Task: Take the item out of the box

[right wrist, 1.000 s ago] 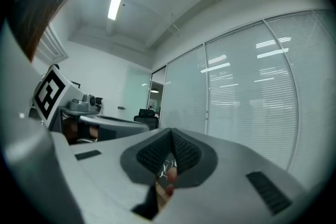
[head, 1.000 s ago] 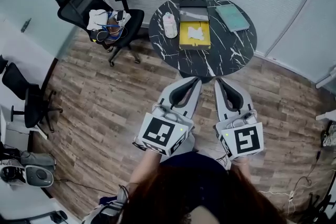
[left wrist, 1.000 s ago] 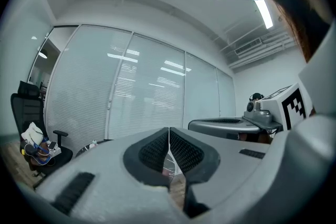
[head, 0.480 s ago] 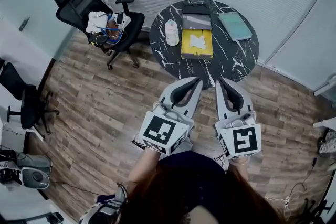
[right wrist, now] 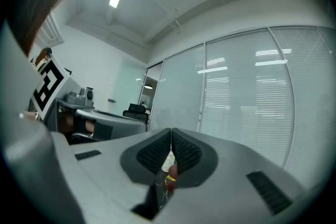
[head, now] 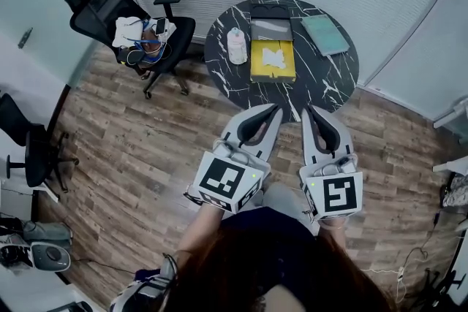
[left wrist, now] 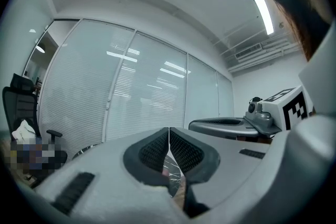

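Observation:
An open yellow box [head: 273,71] lies on the round black marble table [head: 322,80], its grey lid [head: 270,29] folded back. A white item [head: 273,58] rests inside it. Both grippers hover over the wooden floor, short of the table's near edge and pointing at it. My left gripper [head: 276,109] is shut with nothing in it, its pads pressed together in the left gripper view [left wrist: 169,132]. My right gripper [head: 308,111] is shut and empty too, as the right gripper view [right wrist: 171,132] shows.
A white bottle-like object [head: 237,46] stands left of the box and a teal book [head: 325,34] lies to its right. A black office chair [head: 131,25] piled with clutter sits left of the table. Another chair [head: 33,150] is at the far left. Blinds-covered glass walls run behind the table.
The head view has shifted slightly, so the table and chair sit a little differently in the frame. Both grippers stay shut and in nearly the same spot.

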{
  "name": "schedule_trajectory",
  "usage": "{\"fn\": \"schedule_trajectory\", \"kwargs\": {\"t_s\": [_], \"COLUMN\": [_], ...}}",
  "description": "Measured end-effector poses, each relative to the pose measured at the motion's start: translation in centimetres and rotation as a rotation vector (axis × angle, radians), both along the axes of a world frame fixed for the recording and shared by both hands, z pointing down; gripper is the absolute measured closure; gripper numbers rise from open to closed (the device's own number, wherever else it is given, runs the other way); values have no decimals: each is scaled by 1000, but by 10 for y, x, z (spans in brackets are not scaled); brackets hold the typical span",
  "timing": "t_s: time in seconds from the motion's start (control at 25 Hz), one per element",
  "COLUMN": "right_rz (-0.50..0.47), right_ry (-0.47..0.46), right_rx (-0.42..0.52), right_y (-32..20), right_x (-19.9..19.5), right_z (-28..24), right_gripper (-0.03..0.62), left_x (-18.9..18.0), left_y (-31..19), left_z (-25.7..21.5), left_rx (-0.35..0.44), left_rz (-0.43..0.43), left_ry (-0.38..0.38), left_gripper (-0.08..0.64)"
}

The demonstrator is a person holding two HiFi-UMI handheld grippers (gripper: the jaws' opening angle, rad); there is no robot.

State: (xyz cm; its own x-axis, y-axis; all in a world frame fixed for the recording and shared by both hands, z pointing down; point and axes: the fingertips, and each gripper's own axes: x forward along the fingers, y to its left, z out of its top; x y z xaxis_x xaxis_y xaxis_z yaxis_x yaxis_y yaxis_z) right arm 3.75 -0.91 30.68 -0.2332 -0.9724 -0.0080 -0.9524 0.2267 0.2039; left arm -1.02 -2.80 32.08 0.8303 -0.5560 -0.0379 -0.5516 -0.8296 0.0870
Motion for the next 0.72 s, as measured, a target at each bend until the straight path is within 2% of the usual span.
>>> {"fn": "schedule_trajectory", "kwargs": {"t_s": [0.2, 0.44, 0.72], "right_rz": [2, 11, 28], "right_ry": [-1, -9, 41], "right_rx": [-21, -1, 7], "right_y": [-9, -25, -54], "right_x": [2, 8, 20], "right_z": [6, 4, 5], "right_gripper": [568, 568, 568], "left_x": [4, 9, 17], "left_y": [-5, -18, -46], "left_z": [2, 3, 0], "left_rx": [-4, 2, 10], "left_rz": [12, 8, -6], "left_ry": [-2, -4, -10], "left_gripper": [534, 534, 534]}}
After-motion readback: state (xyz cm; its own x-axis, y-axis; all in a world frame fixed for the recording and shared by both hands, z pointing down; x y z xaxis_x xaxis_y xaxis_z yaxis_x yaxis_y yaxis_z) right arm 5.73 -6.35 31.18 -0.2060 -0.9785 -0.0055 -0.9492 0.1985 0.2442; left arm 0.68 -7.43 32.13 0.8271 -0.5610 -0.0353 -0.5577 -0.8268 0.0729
